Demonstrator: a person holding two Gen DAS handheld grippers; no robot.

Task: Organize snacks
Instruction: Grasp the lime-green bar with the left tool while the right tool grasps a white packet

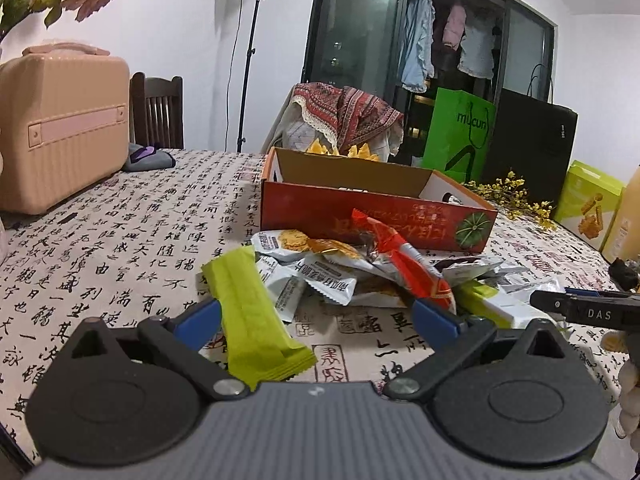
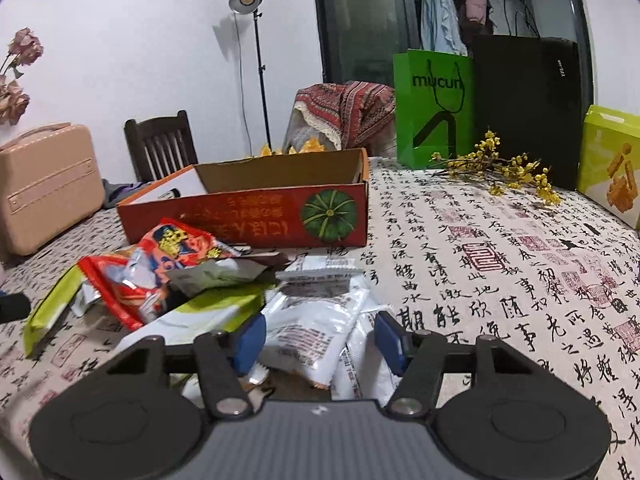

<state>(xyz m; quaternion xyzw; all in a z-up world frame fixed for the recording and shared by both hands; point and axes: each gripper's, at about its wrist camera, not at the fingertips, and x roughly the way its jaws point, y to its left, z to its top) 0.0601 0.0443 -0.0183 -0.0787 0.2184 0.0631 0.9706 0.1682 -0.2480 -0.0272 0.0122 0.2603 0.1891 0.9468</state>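
Observation:
A pile of snack packets lies on the calligraphy tablecloth [image 1: 120, 248] in front of an open red cardboard box [image 1: 360, 216] [image 2: 248, 216]. My left gripper [image 1: 316, 322] stands wide open. A lime green bar packet [image 1: 256, 320] lies between its fingers, close beside the left pad. A red packet [image 1: 404, 264] [image 2: 132, 280] tops the pile. My right gripper [image 2: 320, 340] is low over white packets [image 2: 312, 320], which lie between its half-closed blue pads; the packets look uncrushed. The right gripper [image 1: 580, 308] also shows in the left wrist view, right of the pile.
A pink case [image 1: 60, 132] sits at the table's far left with a wooden chair [image 1: 158, 108] behind. Green bag [image 2: 432, 112], black bag [image 2: 528, 104], yellow flower sprig [image 2: 500, 168] and lime box [image 2: 612, 164] stand at the back right.

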